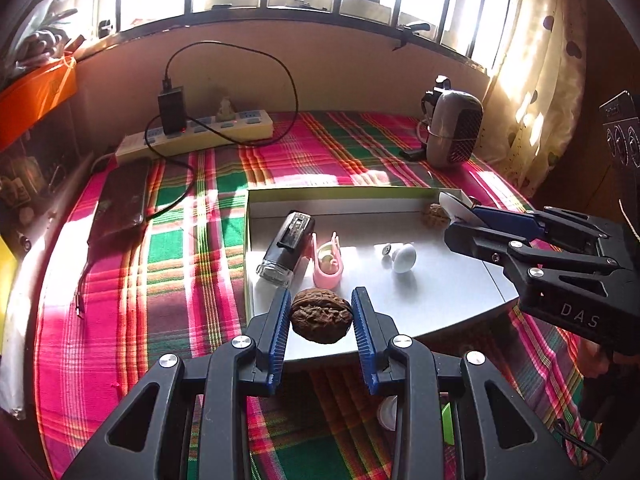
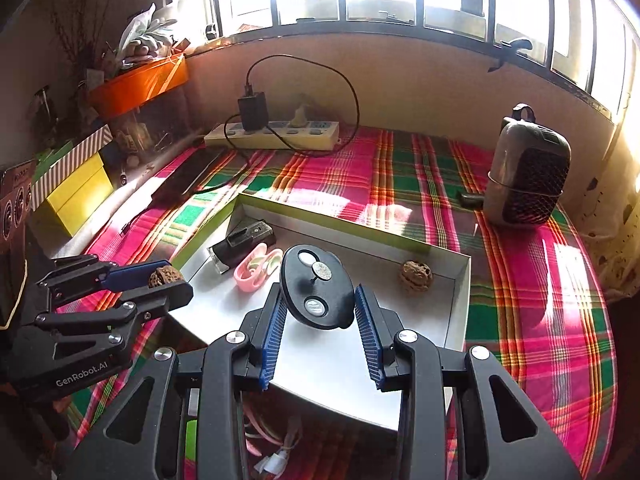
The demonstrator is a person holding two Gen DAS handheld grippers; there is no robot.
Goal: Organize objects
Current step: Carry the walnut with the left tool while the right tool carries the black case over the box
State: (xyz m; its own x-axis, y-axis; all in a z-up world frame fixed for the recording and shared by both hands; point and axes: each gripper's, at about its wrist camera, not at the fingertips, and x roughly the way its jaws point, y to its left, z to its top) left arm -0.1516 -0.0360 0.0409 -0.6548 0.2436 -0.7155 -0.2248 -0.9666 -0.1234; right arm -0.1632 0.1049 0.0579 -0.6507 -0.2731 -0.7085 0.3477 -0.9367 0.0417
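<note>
Two claws gripping, left claw [image 1: 321, 314] walnut [image 1: 321, 315], right claw [image 2: 318, 306] perhaps earbud case [image 2: 316, 286].

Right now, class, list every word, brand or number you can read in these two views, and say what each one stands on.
"DAS": on the body of the right gripper, left wrist view.
"GenRobot.AI": on the body of the left gripper, right wrist view.
Markings on the power strip and the dark speaker at the frame edge: too small to read.
</note>
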